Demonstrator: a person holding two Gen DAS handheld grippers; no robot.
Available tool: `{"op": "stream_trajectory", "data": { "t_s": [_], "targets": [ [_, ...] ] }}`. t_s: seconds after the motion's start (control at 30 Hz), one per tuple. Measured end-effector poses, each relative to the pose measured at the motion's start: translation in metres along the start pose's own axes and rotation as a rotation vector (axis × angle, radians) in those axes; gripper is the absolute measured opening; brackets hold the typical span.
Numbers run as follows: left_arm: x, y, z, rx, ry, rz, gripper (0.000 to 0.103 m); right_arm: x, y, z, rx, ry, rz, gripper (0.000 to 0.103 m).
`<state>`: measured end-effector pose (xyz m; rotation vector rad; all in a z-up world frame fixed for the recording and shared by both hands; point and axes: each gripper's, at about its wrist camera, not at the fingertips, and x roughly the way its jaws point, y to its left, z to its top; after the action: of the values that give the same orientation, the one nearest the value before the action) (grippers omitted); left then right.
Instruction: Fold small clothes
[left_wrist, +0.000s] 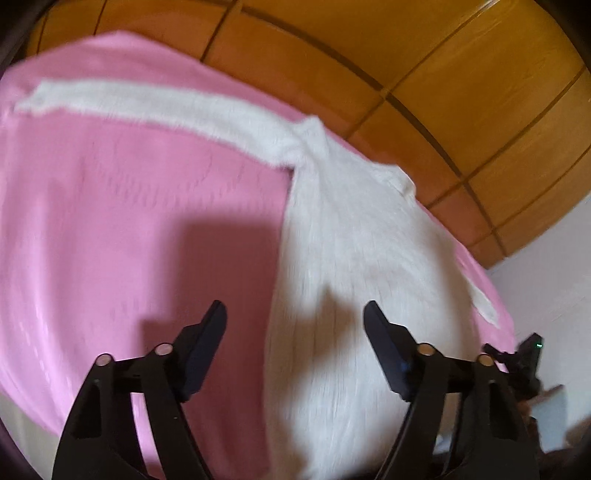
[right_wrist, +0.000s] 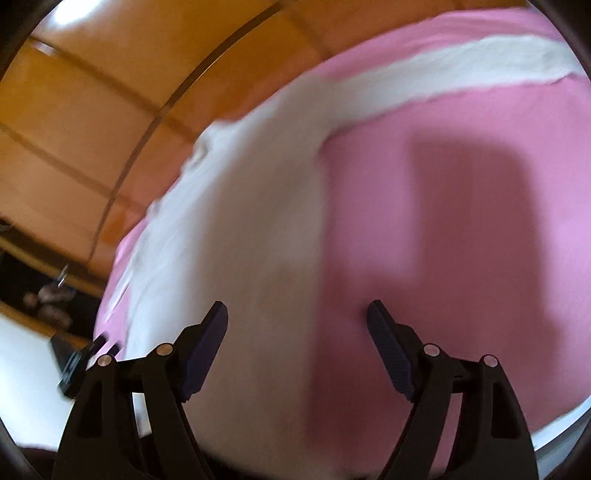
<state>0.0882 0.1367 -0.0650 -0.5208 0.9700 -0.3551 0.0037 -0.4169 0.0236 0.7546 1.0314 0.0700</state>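
White sweater (left_wrist: 343, 258) flat on pink cover (left_wrist: 129, 206): body runs lower centre to upper right of left view, one sleeve (left_wrist: 166, 107) stretched toward upper left; wooden floor (left_wrist: 461, 92) beyond. Left gripper (left_wrist: 295, 314): fingers spread, empty, above the body's left edge. Right gripper (right_wrist: 297, 314): spread, empty, over the opposite edge, sweater (right_wrist: 240, 229) to its left. Neither looks clearly nearer. Hem cut off below; second sleeve partly hidden; both views motion-blurred
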Motion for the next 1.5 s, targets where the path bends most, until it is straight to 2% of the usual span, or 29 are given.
{"op": "stream_trajectory", "data": {
  "t_s": [0.07,0.1,0.13,0.2,0.23,0.27,0.3,0.33,0.4,0.53,0.6,0.67,0.7,0.73,0.8,0.83,0.93,1.0,1.03,1.07,1.17,1.23,1.27,1.33,1.37,1.5],
  "targets": [
    [0.0,0.004,-0.016,-0.002,0.042,-0.053,0.073,0.004,0.01,-0.022,-0.025,0.059,0.036,0.078],
    [0.0,0.006,-0.026,-0.004,0.066,-0.077,0.067,0.003,0.013,-0.029,-0.038,0.077,0.041,0.077],
    [0.001,0.008,-0.034,-0.007,0.087,-0.103,0.065,0.003,0.017,-0.04,-0.05,0.101,0.051,0.073],
    [0.003,0.012,-0.047,-0.021,0.11,-0.13,0.047,0.005,0.022,-0.053,-0.059,0.123,0.058,0.058],
    [0.004,0.015,-0.051,-0.036,0.115,-0.145,0.042,0.006,0.023,-0.057,-0.063,0.129,0.053,0.053],
    [0.007,0.013,-0.052,-0.047,0.121,-0.167,0.026,0.006,0.023,-0.059,-0.066,0.134,0.049,0.039],
    [0.011,0.01,-0.049,-0.052,0.135,-0.194,0.012,0.008,0.026,-0.06,-0.074,0.146,0.05,0.019],
    [0.008,0.005,-0.048,-0.036,0.135,-0.213,0.007,0.009,0.031,-0.058,-0.091,0.156,0.042,0.012],
    [-0.007,-0.008,-0.041,-0.011,0.102,-0.264,0.005,0.004,0.048,-0.051,-0.144,0.131,0.022,0.01],
    [-0.065,-0.03,-0.02,0.0,0.004,-0.373,0.004,-0.062,0.086,-0.037,-0.217,-0.051,0.115,0.006],
    [-0.086,-0.038,-0.016,0.012,-0.012,-0.392,0.004,-0.091,0.091,-0.032,-0.227,-0.118,0.149,0.006],
    [-0.091,-0.039,-0.021,-0.004,0.014,-0.376,0.004,-0.097,0.083,-0.033,-0.223,-0.123,0.103,0.006],
    [-0.084,-0.036,-0.025,-0.016,0.039,-0.342,0.004,-0.093,0.073,-0.035,-0.201,-0.101,0.082,0.006],
    [-0.074,-0.031,-0.029,-0.019,0.064,-0.296,0.004,-0.081,0.06,-0.04,-0.178,-0.064,0.039,0.005],
    [-0.049,-0.015,-0.036,-0.068,0.103,-0.251,0.004,-0.061,0.044,-0.046,-0.139,-0.022,-0.016,0.005],
    [-0.04,-0.008,-0.04,-0.089,0.106,-0.246,0.003,-0.05,0.036,-0.051,-0.111,-0.006,-0.035,0.005],
    [-0.022,0.004,-0.049,-0.098,0.122,-0.162,0.008,-0.033,0.032,-0.055,-0.104,0.024,-0.061,0.006],
    [-0.018,0.007,-0.051,-0.101,0.136,-0.19,0.035,-0.03,0.028,-0.057,-0.102,0.036,-0.074,0.018],
    [-0.018,0.006,-0.053,-0.094,0.13,-0.178,0.04,-0.029,0.025,-0.057,-0.098,0.031,-0.092,0.026],
    [-0.017,0.005,-0.054,-0.085,0.126,-0.176,0.043,-0.034,0.018,-0.058,-0.088,0.023,-0.09,0.044],
    [-0.009,0.002,-0.055,-0.075,0.151,-0.208,0.043,-0.026,0.01,-0.054,-0.065,0.018,-0.094,0.047],
    [0.001,-0.004,-0.054,-0.054,0.168,-0.227,0.026,-0.019,0.006,-0.054,-0.067,0.051,-0.085,0.046],
    [0.002,-0.006,-0.056,-0.041,0.173,-0.234,0.01,-0.017,0.004,-0.056,-0.076,0.066,-0.083,0.045],
    [0.0,-0.01,-0.052,-0.01,0.156,-0.253,0.005,-0.01,0.01,-0.056,-0.1,0.088,-0.081,0.017],
    [-0.007,-0.013,-0.05,-0.003,0.145,-0.279,0.005,-0.009,0.014,-0.055,-0.111,0.099,-0.076,0.01],
    [-0.054,-0.032,-0.037,0.045,0.074,-0.339,0.003,-0.041,0.036,-0.047,-0.184,0.05,0.005,0.008]
  ]
}}
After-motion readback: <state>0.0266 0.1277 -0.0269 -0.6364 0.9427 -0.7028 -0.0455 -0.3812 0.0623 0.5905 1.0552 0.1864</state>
